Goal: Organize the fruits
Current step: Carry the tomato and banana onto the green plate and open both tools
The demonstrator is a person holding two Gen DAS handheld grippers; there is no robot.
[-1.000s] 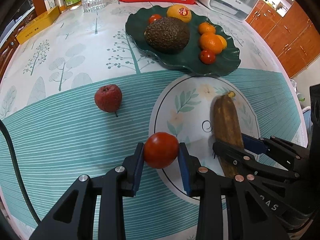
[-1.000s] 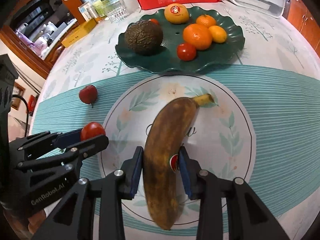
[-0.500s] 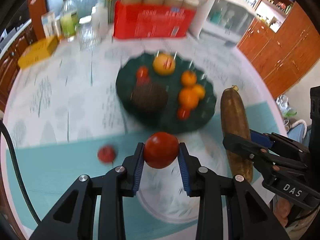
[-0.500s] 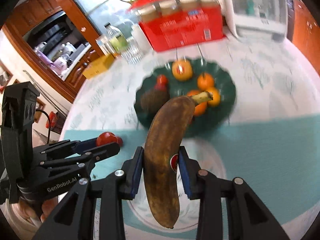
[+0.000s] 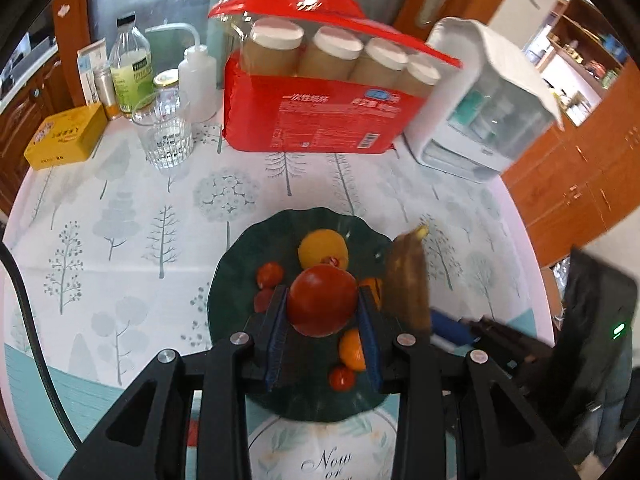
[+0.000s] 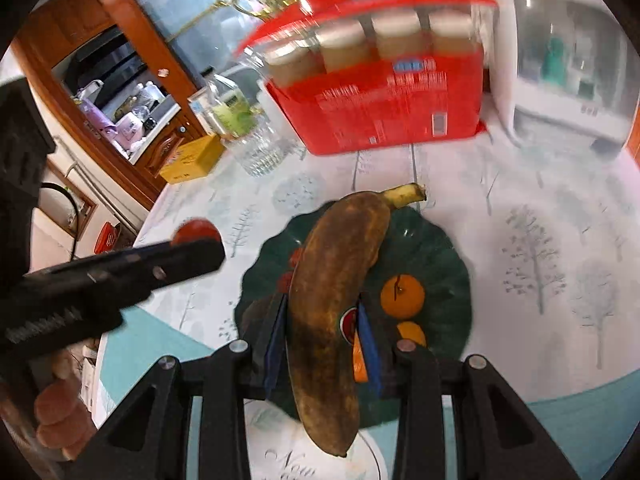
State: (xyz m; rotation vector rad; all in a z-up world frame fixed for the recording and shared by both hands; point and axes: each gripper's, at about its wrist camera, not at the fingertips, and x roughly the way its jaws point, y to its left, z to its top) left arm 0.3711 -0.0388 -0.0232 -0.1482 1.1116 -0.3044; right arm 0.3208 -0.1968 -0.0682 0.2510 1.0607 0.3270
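Left gripper is clutching a tomato and right gripper a brown banana, both hanging above the green plate already holding oranges; setting down remains.

Both look down—plate shared, perhaps.

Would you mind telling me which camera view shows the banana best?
The right wrist view: the banana runs nearly whole from stem to tip, held in the right tongs over the green plate. The left wrist view shows only a blurred upper part of it at the right.
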